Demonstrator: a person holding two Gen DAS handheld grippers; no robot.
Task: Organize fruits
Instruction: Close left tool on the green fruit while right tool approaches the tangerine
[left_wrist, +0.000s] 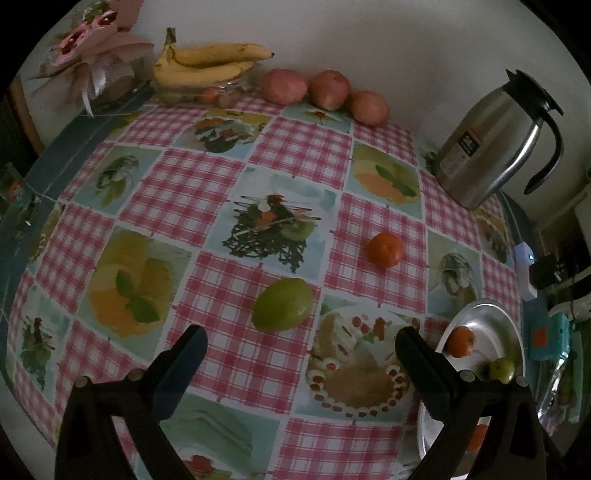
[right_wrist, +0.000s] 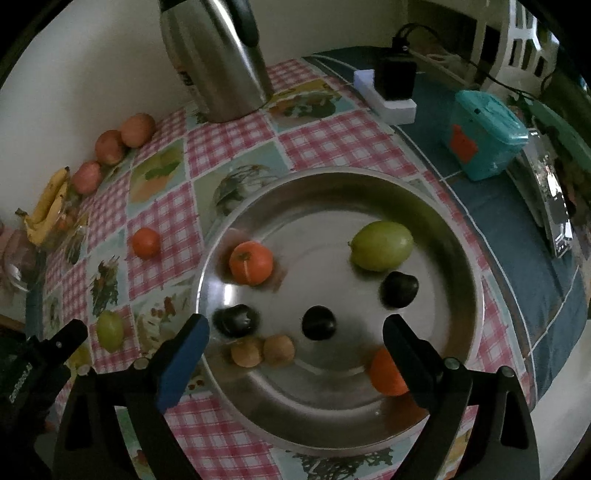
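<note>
A green mango (left_wrist: 282, 304) and a tangerine (left_wrist: 385, 249) lie loose on the checked tablecloth. My left gripper (left_wrist: 301, 345) is open and empty, just short of the mango. A round steel plate (right_wrist: 436, 225) holds a green mango (right_wrist: 381, 245), two tangerines (right_wrist: 251, 262), three dark plums (right_wrist: 318, 322) and two small brown fruits (right_wrist: 263, 350). My right gripper (right_wrist: 295, 334) is open and empty, low over the plate's near half. The loose mango (right_wrist: 109, 329) and tangerine (right_wrist: 146, 242) also show in the right wrist view, left of the plate. The plate's edge (left_wrist: 491, 306) shows in the left wrist view.
Bananas (left_wrist: 207, 62) on a glass bowl and three apples (left_wrist: 328, 90) line the back wall. A steel thermos jug (left_wrist: 495, 144) stands at the back right. A white power strip with a black plug (right_wrist: 391, 92) and a teal box (right_wrist: 484, 134) sit right of the plate.
</note>
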